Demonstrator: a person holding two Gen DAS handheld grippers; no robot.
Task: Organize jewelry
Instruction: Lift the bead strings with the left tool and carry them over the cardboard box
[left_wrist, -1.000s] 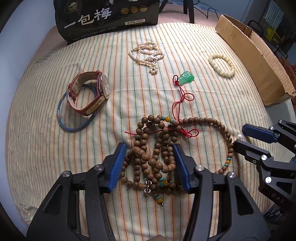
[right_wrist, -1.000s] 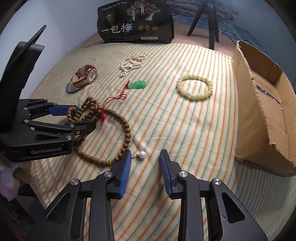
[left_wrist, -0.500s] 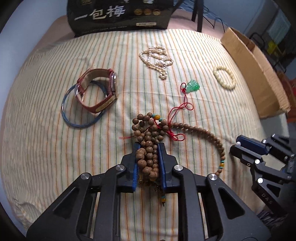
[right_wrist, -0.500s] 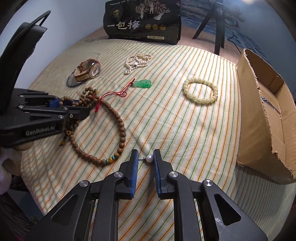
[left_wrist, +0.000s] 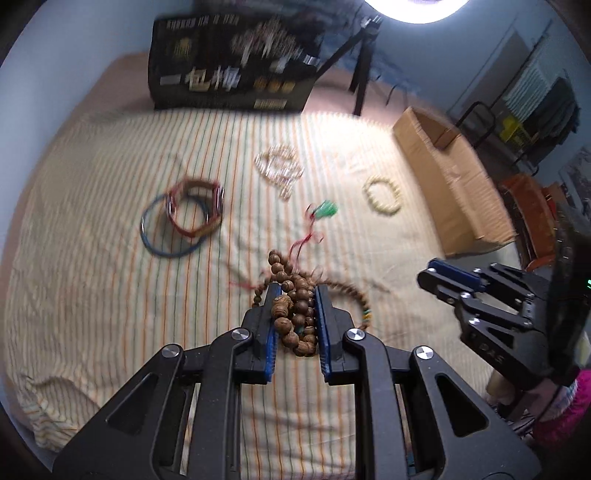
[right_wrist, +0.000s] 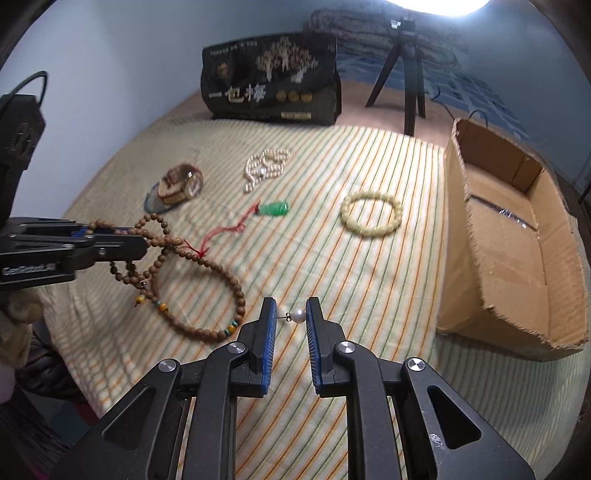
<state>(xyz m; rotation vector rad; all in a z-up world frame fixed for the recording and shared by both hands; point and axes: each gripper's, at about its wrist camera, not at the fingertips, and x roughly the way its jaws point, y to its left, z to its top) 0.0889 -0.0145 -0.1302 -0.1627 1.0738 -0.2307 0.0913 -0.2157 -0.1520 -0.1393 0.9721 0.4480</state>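
My left gripper (left_wrist: 295, 295) is shut on the bunched wooden bead necklace (left_wrist: 295, 317) and holds it lifted. In the right wrist view the left gripper (right_wrist: 110, 243) shows at the left, with the necklace's long loop (right_wrist: 221, 280) trailing down to the striped cloth (right_wrist: 332, 280). My right gripper (right_wrist: 291, 314) is shut on a pearl earring (right_wrist: 298, 316), pinched by its pearl and post just above the cloth. The right gripper also shows in the left wrist view (left_wrist: 443, 277) at the right.
On the cloth lie a watch (right_wrist: 181, 184) on a blue bangle (left_wrist: 166, 236), a pearl strand (right_wrist: 264, 166), a green jade pendant (right_wrist: 274, 209) on red cord, and a cream bead bracelet (right_wrist: 371, 212). An open cardboard box (right_wrist: 517, 240) stands at the right. A black bag (right_wrist: 269, 81) stands behind.
My left gripper has risen with the bead necklace, pulling it off the cloth. My right gripper has closed on the pearl earring and lifted slightly.
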